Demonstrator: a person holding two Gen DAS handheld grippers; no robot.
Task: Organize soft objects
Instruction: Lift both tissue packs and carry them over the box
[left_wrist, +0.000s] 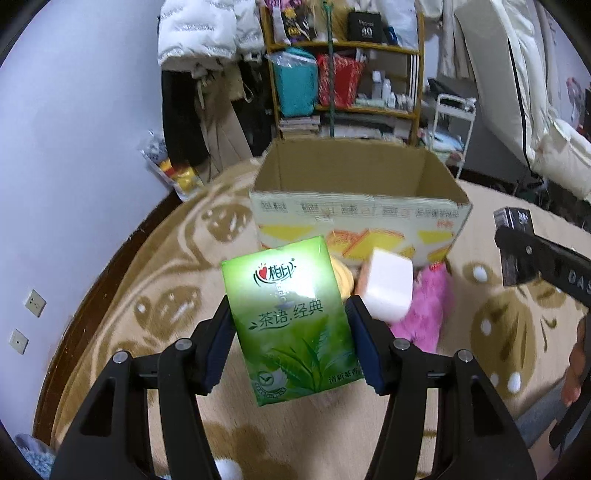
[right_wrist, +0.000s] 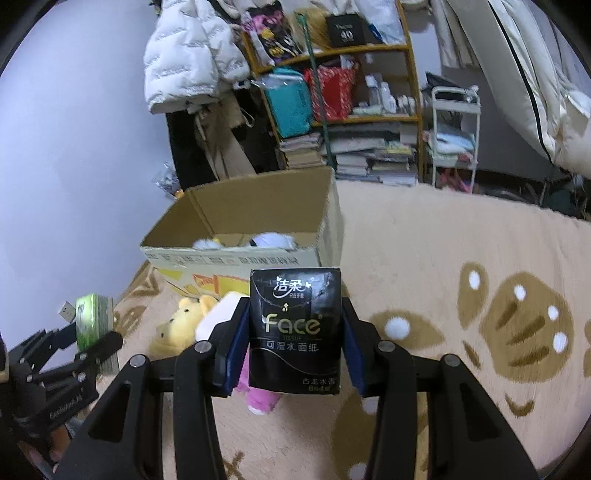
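Two tissue packs held up: left gripper (left_wrist: 290, 328) clamps the green tissue pack (left_wrist: 288, 317), right gripper (right_wrist: 293, 332) clamps the black tissue pack (right_wrist: 294, 328). Both face the open cardboard box (left_wrist: 354, 218), likely their drop spot.

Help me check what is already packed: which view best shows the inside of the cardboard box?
The right wrist view: it looks down into the cardboard box, showing white plush items. The left wrist view shows only its front and inner walls.

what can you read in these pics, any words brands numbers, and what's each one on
"心相印" and "茶语.经典": green tissue pack in the left gripper.
"洁柔", "Face", "可湿水面纸": black tissue pack in the right gripper.
"40": black box on the shelf.
Print on the cardboard box: upside down, too blurred to read.
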